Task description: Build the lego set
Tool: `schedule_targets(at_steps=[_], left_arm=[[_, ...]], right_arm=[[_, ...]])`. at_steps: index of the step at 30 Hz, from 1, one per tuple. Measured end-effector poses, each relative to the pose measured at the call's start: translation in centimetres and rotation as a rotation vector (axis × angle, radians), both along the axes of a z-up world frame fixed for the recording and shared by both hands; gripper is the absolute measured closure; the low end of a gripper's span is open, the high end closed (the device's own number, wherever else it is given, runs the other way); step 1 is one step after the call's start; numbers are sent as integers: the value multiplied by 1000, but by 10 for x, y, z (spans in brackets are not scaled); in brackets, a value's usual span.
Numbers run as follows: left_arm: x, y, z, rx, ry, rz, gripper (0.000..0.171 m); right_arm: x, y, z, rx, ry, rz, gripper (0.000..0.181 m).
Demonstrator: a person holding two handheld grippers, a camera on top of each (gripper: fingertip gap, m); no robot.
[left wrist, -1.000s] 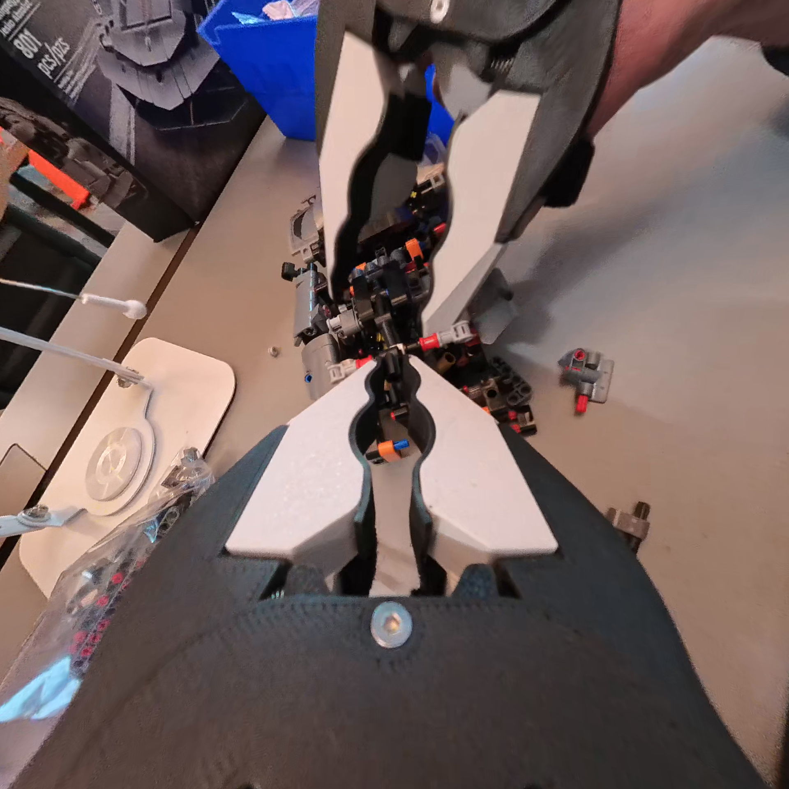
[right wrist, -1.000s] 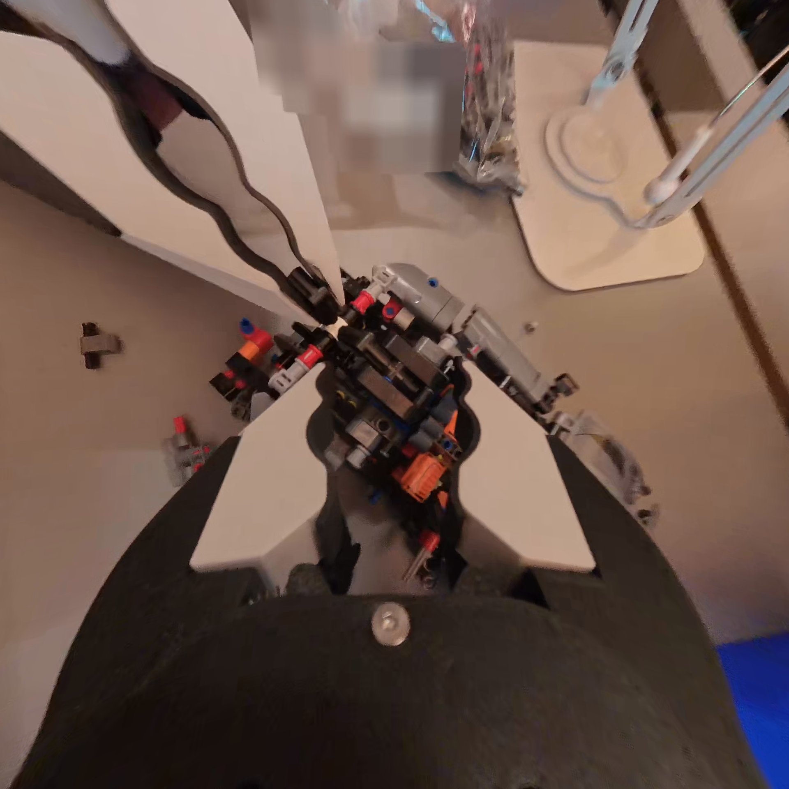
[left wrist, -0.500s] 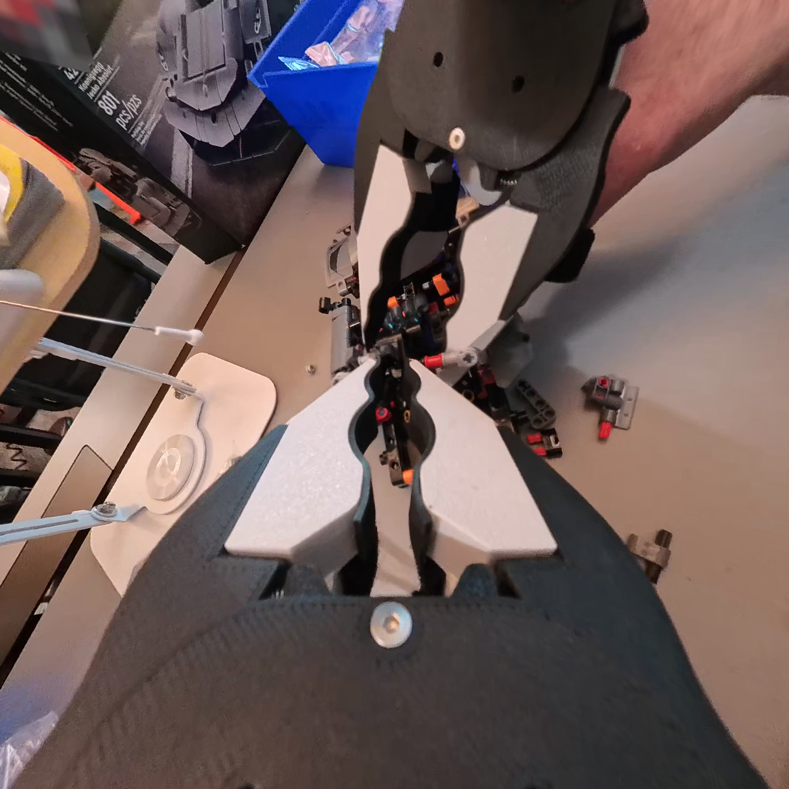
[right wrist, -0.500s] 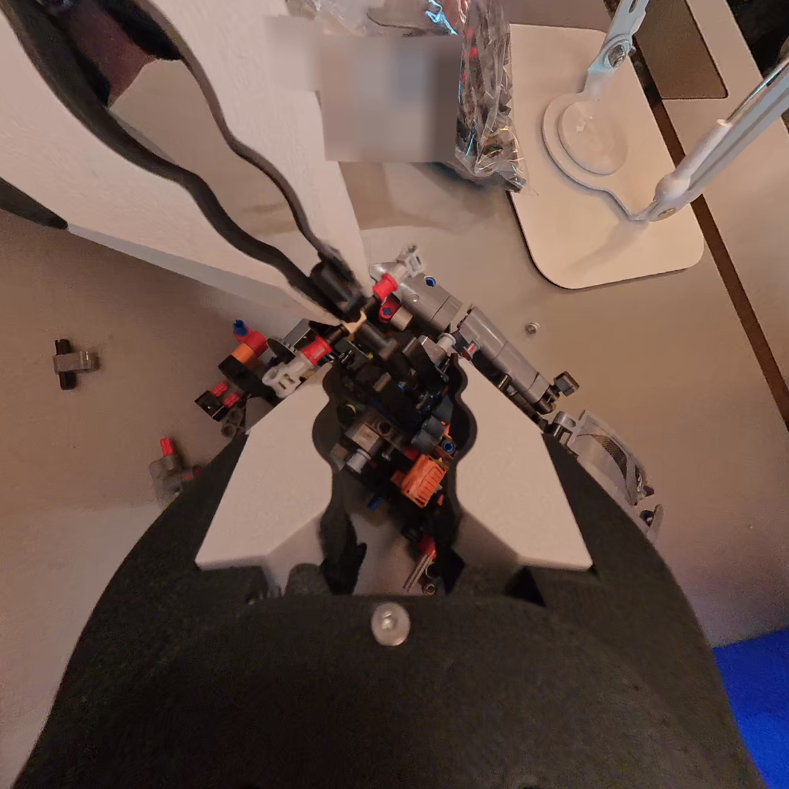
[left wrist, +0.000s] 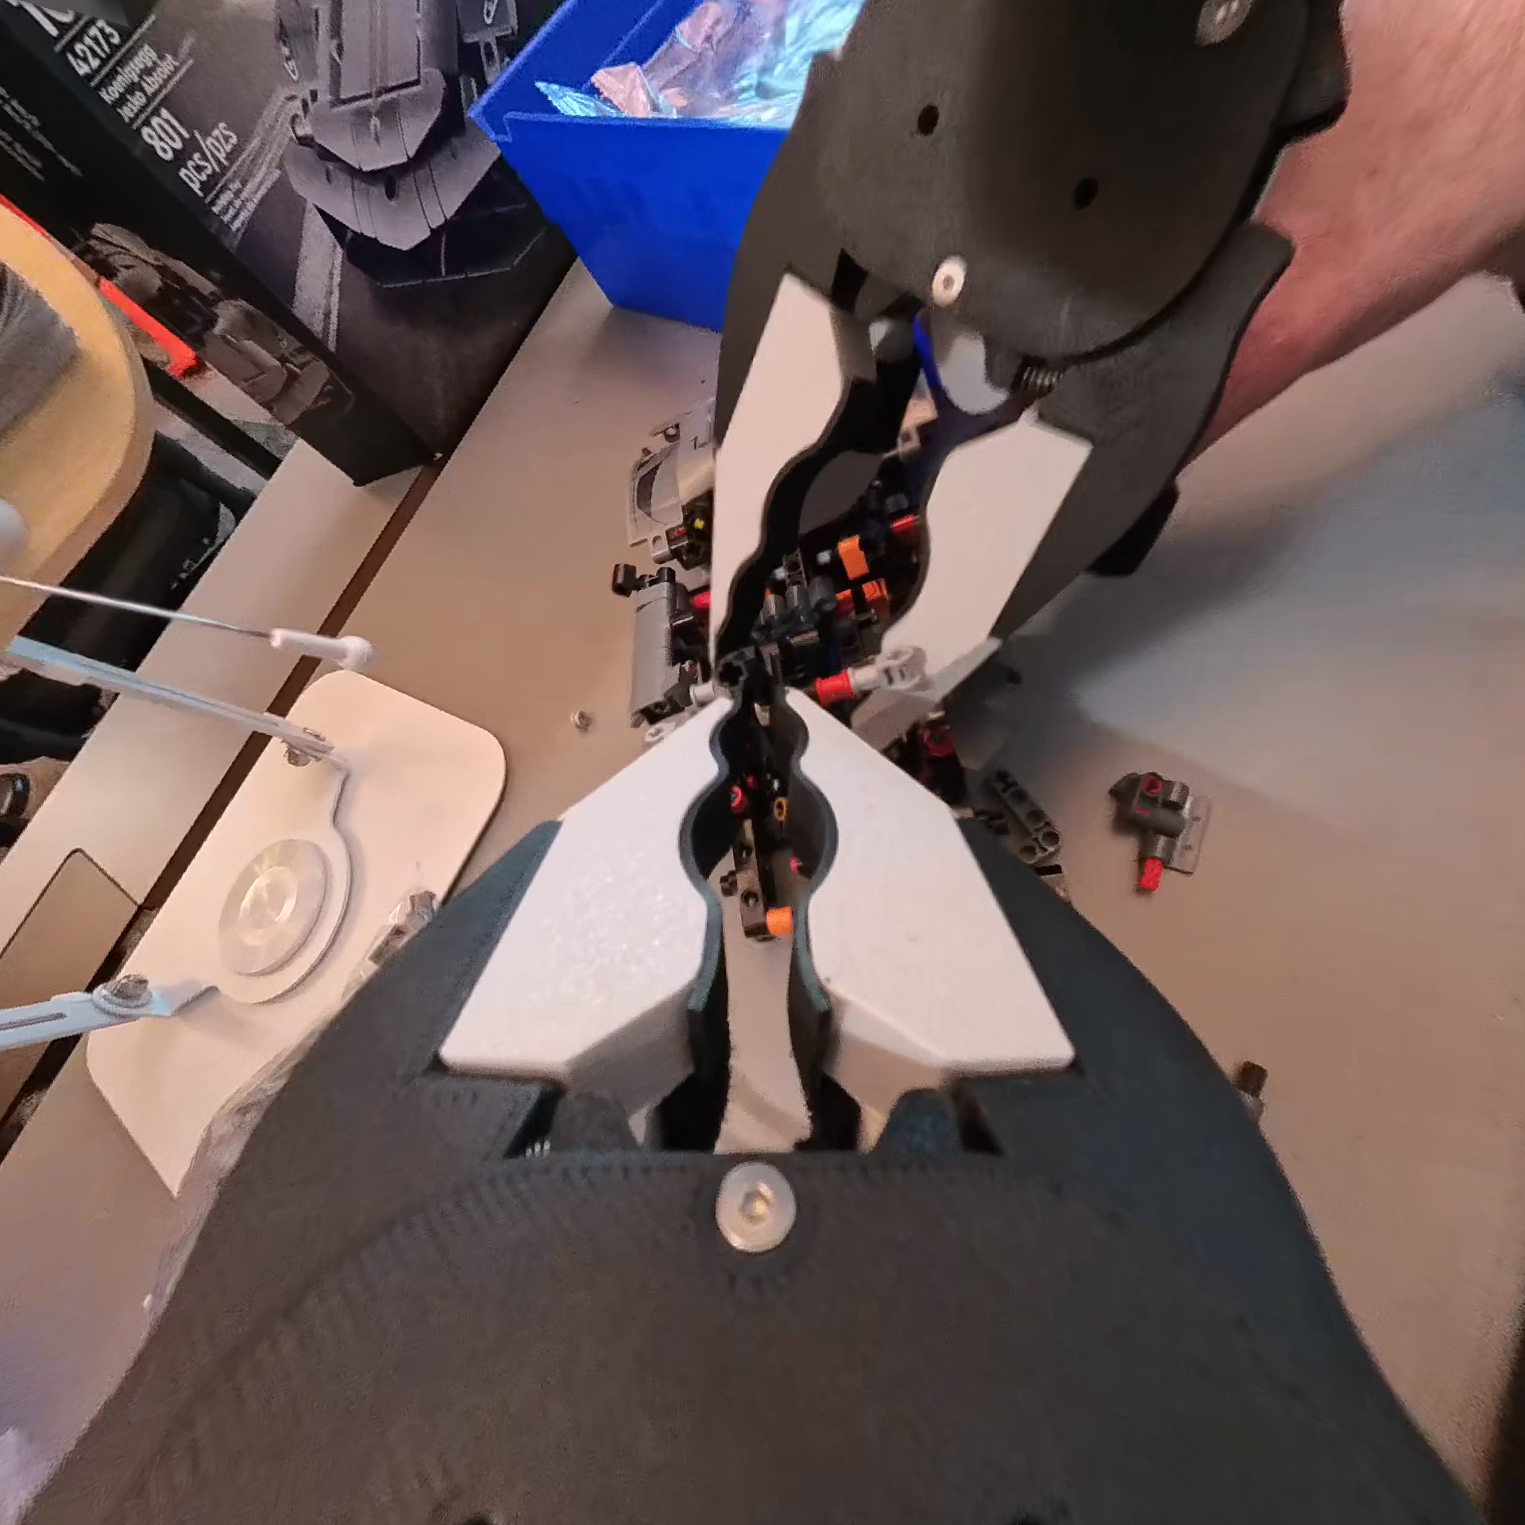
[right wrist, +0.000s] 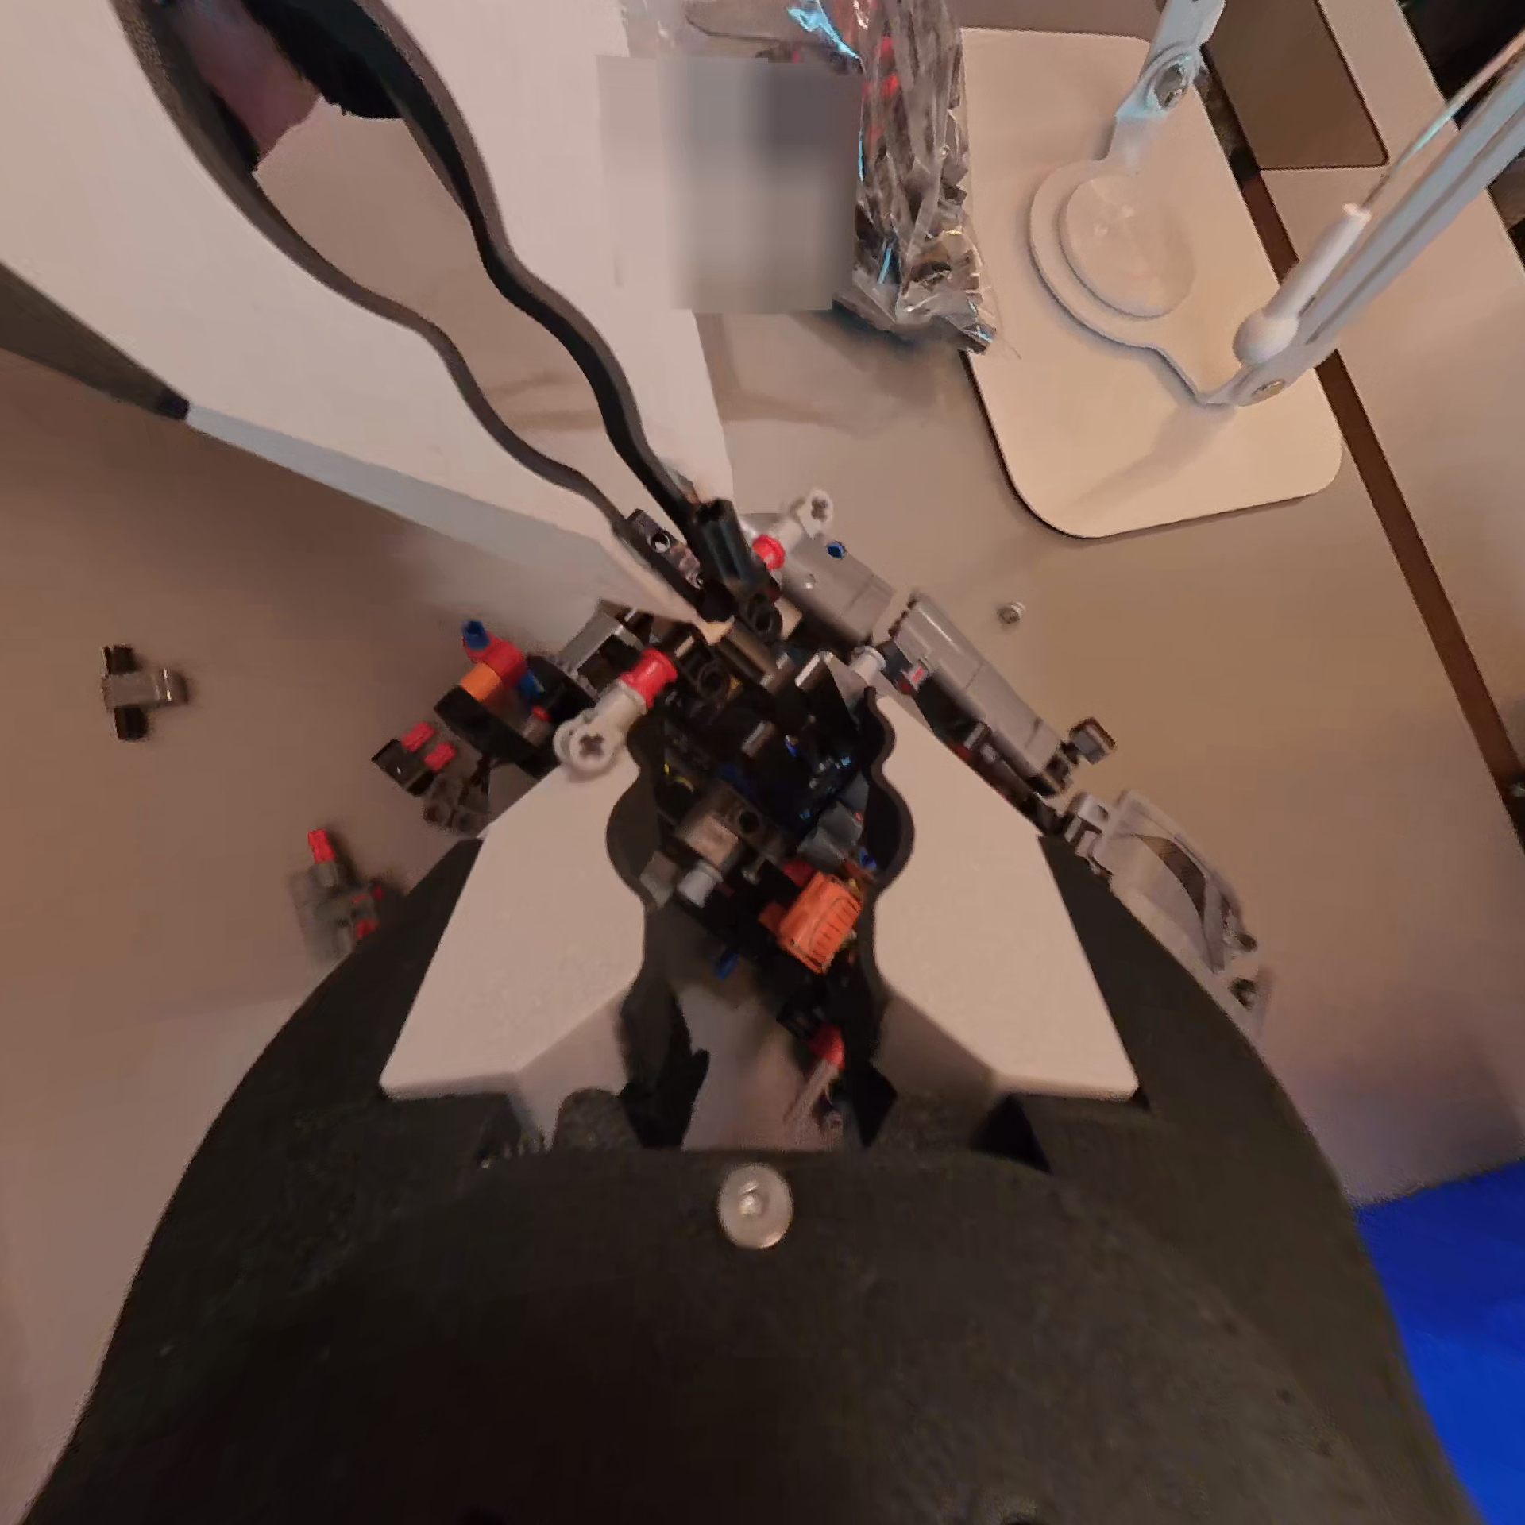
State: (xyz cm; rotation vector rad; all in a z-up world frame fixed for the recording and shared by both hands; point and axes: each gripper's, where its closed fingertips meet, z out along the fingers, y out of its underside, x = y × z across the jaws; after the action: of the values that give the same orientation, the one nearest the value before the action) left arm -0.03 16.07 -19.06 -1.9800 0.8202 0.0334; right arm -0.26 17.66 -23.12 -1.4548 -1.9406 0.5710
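Warm, dim-ish indoor light is falling on both views. In left wrist view, right gripper point(left wrist: 813, 660) is casting soft shadow on table point(left wrist: 1320, 619) twd 3 o'clock. Fisheye is bending edges w/ blur growing outward. Lamp base point(right wrist: 1155, 429) is glaring pale at 1 o'clock; lego build point(right wrist: 767, 792) is smearing slightly.

Ahead of our left gripper point(left wrist: 757, 710) we see the blue bin point(left wrist: 644, 190) of smooth, glossy plastic. Our gripper bodies are matt black with a rough printed grain (fingers point(left wrist: 594, 908) matt white). Beyond our right gripper point(right wrist: 755, 726), a crinkly clear bag point(right wrist: 916, 190) shines.
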Motion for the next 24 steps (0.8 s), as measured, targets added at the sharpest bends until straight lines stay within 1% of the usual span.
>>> schedule_targets(at_steps=[2,4,6,8,9,11,14,16,18,19,21,22,24], left_arm=[[-6,2,-2,8,24,26,171],[-9,3,-2,7,20,32,171],[-4,2,-2,-4,-31,2,171],[-2,1,-2,-16,-74,-1,171],[-2,1,-2,-22,-90,3,171],[-2,2,-2,-19,-92,10,171],[-1,2,-1,-24,-130,2,171],[-1,3,-1,-14,-143,-13,170],[-2,1,0,-13,-157,-33,169],[-4,1,0,-14,-164,-31,165],[-8,-2,1,-19,-148,-38,162],[-12,-2,4,7,-132,-33,158],[-13,-6,8,2,-146,-41,154]], right_arm=[[6,1,16,-23,45,-14,135],[9,1,25,-49,78,-21,140],[12,8,18,-1,41,-34,139],[8,1,9,-14,21,-2,141],[6,0,5,1,11,3,135],[3,0,1,64,-9,14,131],[-2,7,1,151,14,11,144],[-2,9,3,125,29,1,150],[-2,9,2,102,32,-9,150],[-1,9,2,104,32,-11,150],[-2,9,3,73,40,-16,150],[-3,9,3,47,48,-19,150],[-3,9,3,34,54,-17,150]])
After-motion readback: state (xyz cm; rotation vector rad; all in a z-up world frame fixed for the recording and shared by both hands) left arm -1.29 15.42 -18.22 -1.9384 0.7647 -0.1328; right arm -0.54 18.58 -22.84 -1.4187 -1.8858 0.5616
